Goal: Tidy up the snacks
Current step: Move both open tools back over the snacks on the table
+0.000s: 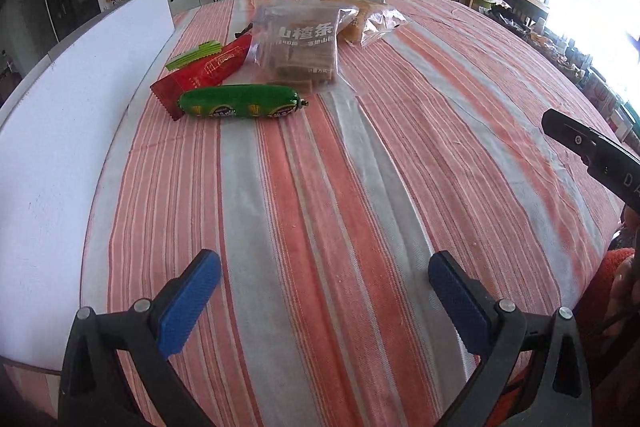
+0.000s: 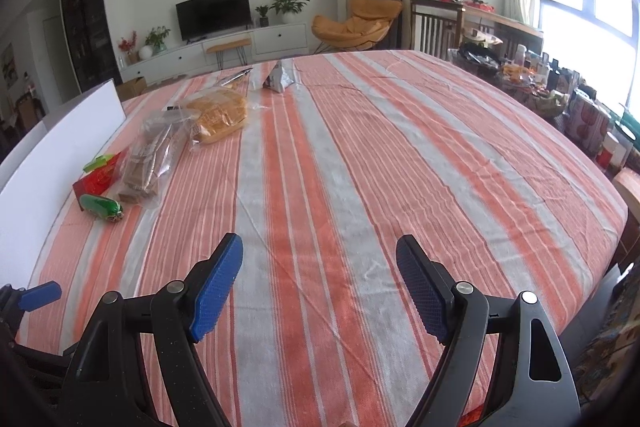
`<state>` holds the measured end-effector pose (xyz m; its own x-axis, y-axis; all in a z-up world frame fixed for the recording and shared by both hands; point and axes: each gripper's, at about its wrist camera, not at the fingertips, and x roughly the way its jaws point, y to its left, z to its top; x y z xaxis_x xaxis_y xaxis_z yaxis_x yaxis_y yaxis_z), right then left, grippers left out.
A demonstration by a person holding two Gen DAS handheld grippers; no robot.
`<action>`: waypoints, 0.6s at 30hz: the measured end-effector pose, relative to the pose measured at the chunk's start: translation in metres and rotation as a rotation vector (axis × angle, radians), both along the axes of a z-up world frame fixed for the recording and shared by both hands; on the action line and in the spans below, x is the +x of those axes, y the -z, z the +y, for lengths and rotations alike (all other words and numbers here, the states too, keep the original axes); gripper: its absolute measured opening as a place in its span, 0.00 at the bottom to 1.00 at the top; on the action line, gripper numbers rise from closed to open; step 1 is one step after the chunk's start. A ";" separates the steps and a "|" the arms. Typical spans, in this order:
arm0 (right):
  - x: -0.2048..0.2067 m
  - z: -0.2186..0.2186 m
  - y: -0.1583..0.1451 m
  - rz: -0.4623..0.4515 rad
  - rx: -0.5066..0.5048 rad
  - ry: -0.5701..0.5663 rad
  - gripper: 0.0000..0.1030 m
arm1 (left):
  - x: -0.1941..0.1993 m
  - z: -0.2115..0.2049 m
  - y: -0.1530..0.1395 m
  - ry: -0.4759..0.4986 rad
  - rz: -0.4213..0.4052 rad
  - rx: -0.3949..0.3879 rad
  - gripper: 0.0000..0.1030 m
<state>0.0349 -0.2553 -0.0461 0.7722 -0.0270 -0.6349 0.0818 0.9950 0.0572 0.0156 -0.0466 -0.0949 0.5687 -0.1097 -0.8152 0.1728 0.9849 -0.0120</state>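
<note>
Several snacks lie on the striped tablecloth (image 1: 360,167) at the far left: a green sausage (image 1: 240,101), a red packet (image 1: 204,71), a green packet (image 1: 194,54), a clear bag of brown strips (image 1: 298,43) and a bag of yellow cakes (image 1: 368,19). The right wrist view shows the same sausage (image 2: 99,205), brown-strip bag (image 2: 150,155) and cake bag (image 2: 220,115), plus a silver packet (image 2: 280,77) farther back. My left gripper (image 1: 324,259) is open over bare cloth, short of the sausage. My right gripper (image 2: 320,241) is open too, with nothing between its fingers.
A white board (image 1: 60,147) stands upright along the table's left edge, just beside the snacks. The right gripper's black body (image 1: 592,147) and a hand (image 1: 624,287) show at the right. A cluttered side table (image 2: 540,87) stands beyond the right edge.
</note>
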 end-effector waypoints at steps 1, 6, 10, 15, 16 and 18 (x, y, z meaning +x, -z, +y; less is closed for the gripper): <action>0.000 0.000 0.000 0.002 0.002 0.001 0.79 | 0.000 -0.001 0.001 0.003 0.004 0.007 1.00; 0.000 -0.001 0.001 0.004 0.006 0.002 0.79 | 0.000 -0.001 0.001 0.000 -0.008 0.009 1.00; 0.001 -0.002 0.003 0.012 0.011 0.003 0.79 | 0.000 -0.002 0.001 0.009 -0.016 0.008 1.00; 0.004 0.000 0.005 0.031 0.025 -0.005 0.79 | 0.005 0.005 -0.002 0.067 0.071 0.012 1.00; 0.005 0.001 0.006 0.040 0.034 -0.020 0.79 | 0.003 0.009 -0.002 0.074 0.080 0.005 1.00; 0.010 0.006 0.006 0.083 0.063 -0.076 0.79 | -0.002 0.021 -0.002 0.068 0.083 -0.002 1.00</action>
